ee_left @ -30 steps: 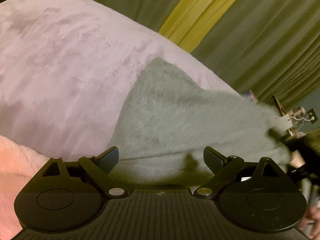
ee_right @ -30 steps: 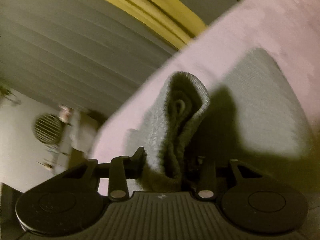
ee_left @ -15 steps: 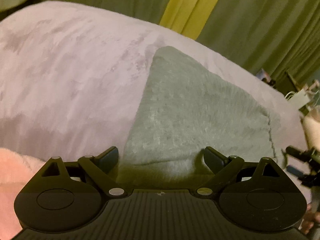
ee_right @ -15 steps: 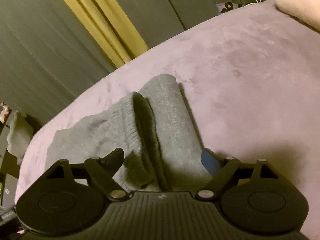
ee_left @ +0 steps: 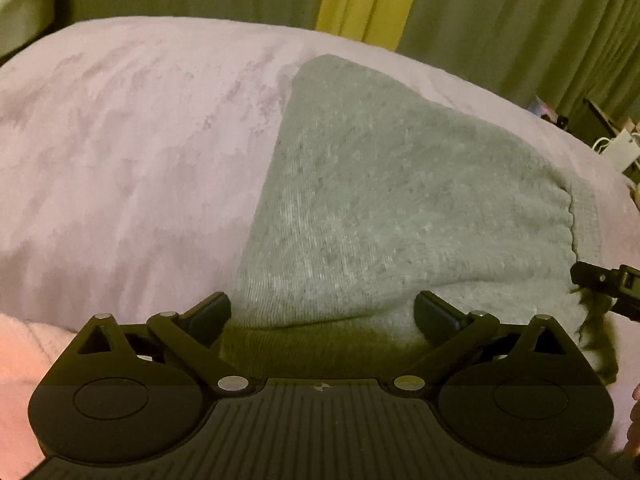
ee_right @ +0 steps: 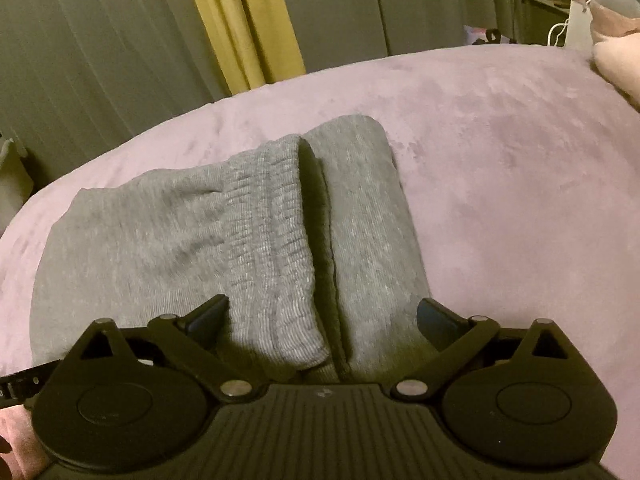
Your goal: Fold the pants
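Note:
The grey knit pants (ee_left: pixel 384 200) lie folded into a compact bundle on the mauve blanket (ee_left: pixel 132 152). In the right wrist view the pants (ee_right: pixel 168 236) show a ribbed waistband (ee_right: pixel 276 240) folded over on top, with a lower layer (ee_right: pixel 364 216) sticking out to its right. My left gripper (ee_left: pixel 322 314) is open, its jaws spread over the near edge of the bundle, holding nothing. My right gripper (ee_right: pixel 322 318) is open too, jaws spread either side of the waistband's near end. The tip of the right gripper (ee_left: pixel 604 282) shows at the right edge of the left wrist view.
Grey-green curtains (ee_right: pixel 100 52) with a yellow strip (ee_right: pixel 244 20) hang behind the bed. A pink blanket (ee_left: pixel 24 364) lies at the near left. Cluttered furniture with cables (ee_left: pixel 616 148) stands beyond the far right edge. A pale pillow (ee_right: pixel 616 60) lies at the bed's far right.
The right gripper, shut on the lifted pants edge a second ago, has laid it down on the bundle and opened. The left gripper stayed open and moved slightly toward the bundle.

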{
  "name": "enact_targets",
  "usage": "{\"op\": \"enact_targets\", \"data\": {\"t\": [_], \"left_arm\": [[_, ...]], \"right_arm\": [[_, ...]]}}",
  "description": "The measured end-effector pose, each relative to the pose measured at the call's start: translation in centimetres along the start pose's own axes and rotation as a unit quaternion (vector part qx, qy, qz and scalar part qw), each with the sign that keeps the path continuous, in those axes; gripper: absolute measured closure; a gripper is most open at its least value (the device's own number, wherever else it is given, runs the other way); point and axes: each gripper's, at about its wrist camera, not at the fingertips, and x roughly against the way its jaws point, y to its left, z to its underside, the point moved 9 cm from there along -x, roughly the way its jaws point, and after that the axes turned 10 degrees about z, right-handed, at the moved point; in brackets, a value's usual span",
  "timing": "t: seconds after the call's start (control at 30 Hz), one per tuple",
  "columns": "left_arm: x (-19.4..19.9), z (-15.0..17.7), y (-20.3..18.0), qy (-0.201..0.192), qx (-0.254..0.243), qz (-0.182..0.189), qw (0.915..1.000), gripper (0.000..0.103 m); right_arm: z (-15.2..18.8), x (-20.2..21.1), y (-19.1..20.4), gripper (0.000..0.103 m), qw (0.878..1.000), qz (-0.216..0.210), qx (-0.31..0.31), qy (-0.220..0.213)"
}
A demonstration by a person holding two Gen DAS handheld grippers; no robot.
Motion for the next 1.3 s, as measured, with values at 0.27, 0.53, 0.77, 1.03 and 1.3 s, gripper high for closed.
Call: {"op": "enact_targets", "data": {"t": [0.27, 0.53, 0.77, 1.03, 1.3], "left_arm": [[-0.6, 0.6, 0.8, 0.005, 0.02, 0.016, 0.9996, 0.0], [0.0, -0.3, 1.6, 0.003, 0.066, 0.029, 0.9974, 0.0], [0.9, -3.0, 1.4, -0.022, 0.015, -0.002, 0.9996, 0.0], [-0.9, -3.8, 2.3, 0.007, -0.013, -0.018, 0.9997, 0.0], [-3.9, -4.8, 2.8, 0.05, -0.001, 0.071, 0.9962, 0.0]], "right_arm": [[0.1, -0.4, 0.2, 0.005, 1.0, 0.002, 0.017, -0.006], [-0.6, 0.3, 0.3, 0.005, 0.998, 0.007, 0.064, 0.004], [-0.8, -0.5, -0.5, 0.005, 0.998, -0.026, 0.059, 0.01], [-1.2, -2.0, -1.4, 0.005, 0.995, -0.078, 0.05, 0.03], [-1.5, -2.7, -1.8, 0.004, 0.988, -0.138, 0.035, 0.06]]}}
